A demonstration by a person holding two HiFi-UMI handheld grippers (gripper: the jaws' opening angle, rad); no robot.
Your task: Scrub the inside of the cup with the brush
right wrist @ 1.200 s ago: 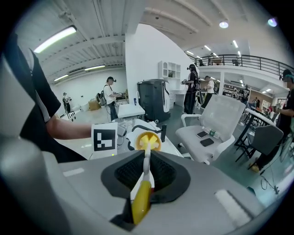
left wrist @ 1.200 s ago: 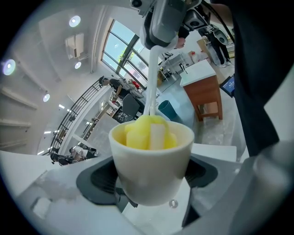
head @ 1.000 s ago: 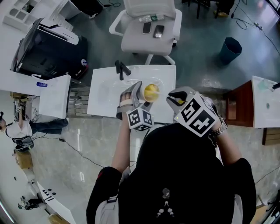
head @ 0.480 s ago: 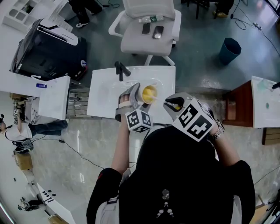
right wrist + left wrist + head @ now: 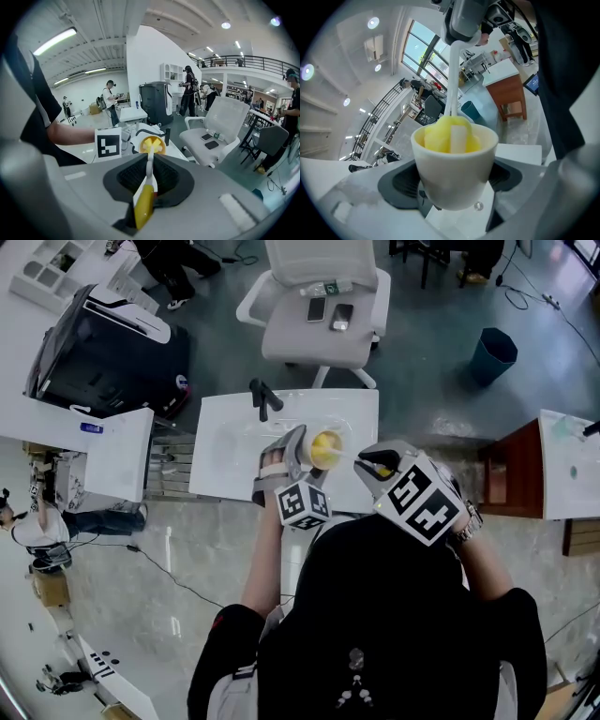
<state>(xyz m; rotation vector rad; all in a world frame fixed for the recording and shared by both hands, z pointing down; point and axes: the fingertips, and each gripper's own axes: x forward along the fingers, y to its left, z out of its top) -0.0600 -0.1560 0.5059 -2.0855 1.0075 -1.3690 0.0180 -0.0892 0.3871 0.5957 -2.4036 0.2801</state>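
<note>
My left gripper is shut on a white cup, held above the small white table. The brush's yellow sponge head sits inside the cup and fills its mouth. Its white stem runs back to a yellow handle clamped in my right gripper. In the right gripper view the cup mouth faces the camera, with the left gripper's marker cube beside it.
A black tool lies at the table's far edge. A white office chair with two phones stands beyond. A black machine is at the left, a teal bin and a brown cabinet at the right.
Both grippers with the cup and brush shifted slightly left and back right. The brush head stays inside the cup.
</note>
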